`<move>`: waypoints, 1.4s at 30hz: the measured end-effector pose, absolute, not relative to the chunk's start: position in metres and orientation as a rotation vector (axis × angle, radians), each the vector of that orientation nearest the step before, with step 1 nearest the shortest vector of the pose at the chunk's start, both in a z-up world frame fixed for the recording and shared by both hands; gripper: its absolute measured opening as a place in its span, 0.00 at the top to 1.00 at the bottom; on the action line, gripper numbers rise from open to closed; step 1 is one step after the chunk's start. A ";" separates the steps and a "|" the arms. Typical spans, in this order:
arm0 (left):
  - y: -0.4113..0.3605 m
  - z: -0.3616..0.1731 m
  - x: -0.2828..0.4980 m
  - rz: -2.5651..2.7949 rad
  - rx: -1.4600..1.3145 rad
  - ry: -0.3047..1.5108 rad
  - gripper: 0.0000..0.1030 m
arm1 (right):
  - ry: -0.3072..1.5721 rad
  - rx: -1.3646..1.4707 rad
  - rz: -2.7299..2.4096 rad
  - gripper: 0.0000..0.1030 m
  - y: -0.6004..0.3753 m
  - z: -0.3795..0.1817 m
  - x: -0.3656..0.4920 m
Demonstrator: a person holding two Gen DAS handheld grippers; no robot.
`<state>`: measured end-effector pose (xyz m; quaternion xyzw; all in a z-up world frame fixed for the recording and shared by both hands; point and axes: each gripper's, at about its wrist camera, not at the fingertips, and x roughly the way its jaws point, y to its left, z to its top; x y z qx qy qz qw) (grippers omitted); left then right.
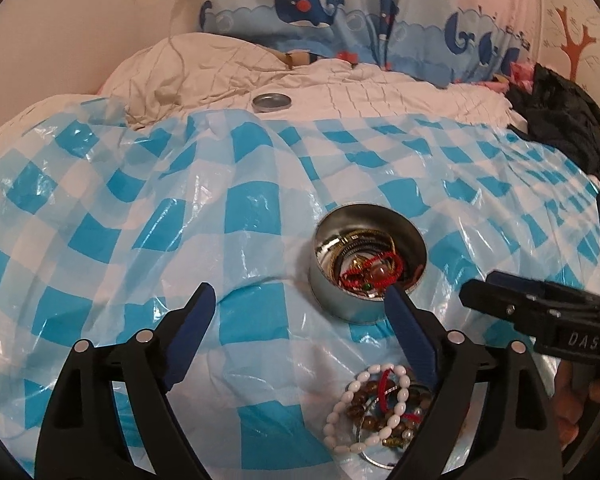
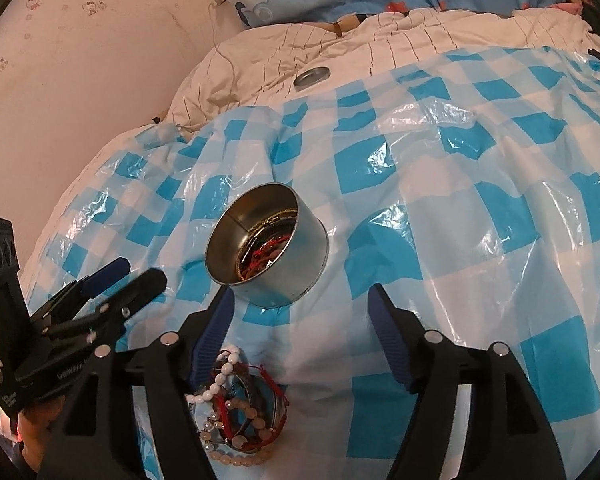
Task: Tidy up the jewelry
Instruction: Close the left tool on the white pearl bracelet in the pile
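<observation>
1. The round metal tin (image 1: pixel 367 264) sits open on the blue-checked plastic sheet (image 1: pixel 140 208), right of centre in the left wrist view. It already holds several pieces: a red cord bracelet, dark bangles and a gold-coloured band, all tangled together.

2. A pile of jewelry (image 1: pixel 376 408) is not yet in the tin. It lies on the sheet at the lower right of the left wrist view and the lower middle of the right wrist view. It includes a white bead bracelet (image 1: pixel 364 384), brown beads, red cord and a metal bangle.

3. The tin's lid (image 1: pixel 271 102) rests apart, on the white quilt (image 1: pixel 340 80) in the upper middle of the frame (closing the tin looks like a final step).

4. The left gripper (image 1: pixel 300 300) is spread wide and carries nothing; its right finger crosses in front of the tin's near rim.

5. The right gripper (image 2: pixel 300 312) is likewise spread and empty, just above the pile, with its left finger close beside the white beads.

6. Judged from this, the task seems partway done: some pieces stored, one pile left, the lid still off.
</observation>
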<state>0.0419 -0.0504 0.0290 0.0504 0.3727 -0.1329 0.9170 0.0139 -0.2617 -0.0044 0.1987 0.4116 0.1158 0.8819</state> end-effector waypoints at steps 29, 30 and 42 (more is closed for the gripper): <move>-0.060 -0.016 -0.016 -0.571 0.358 0.826 0.24 | 0.886 0.407 0.245 0.27 -0.256 -0.012 0.016; -0.059 -0.018 -0.014 -0.575 0.344 0.841 0.33 | 0.885 0.408 0.246 0.27 -0.256 -0.012 0.016; -0.049 -0.010 -0.007 -0.648 0.235 0.886 0.95 | 0.891 0.412 0.251 0.27 -0.256 -0.013 0.015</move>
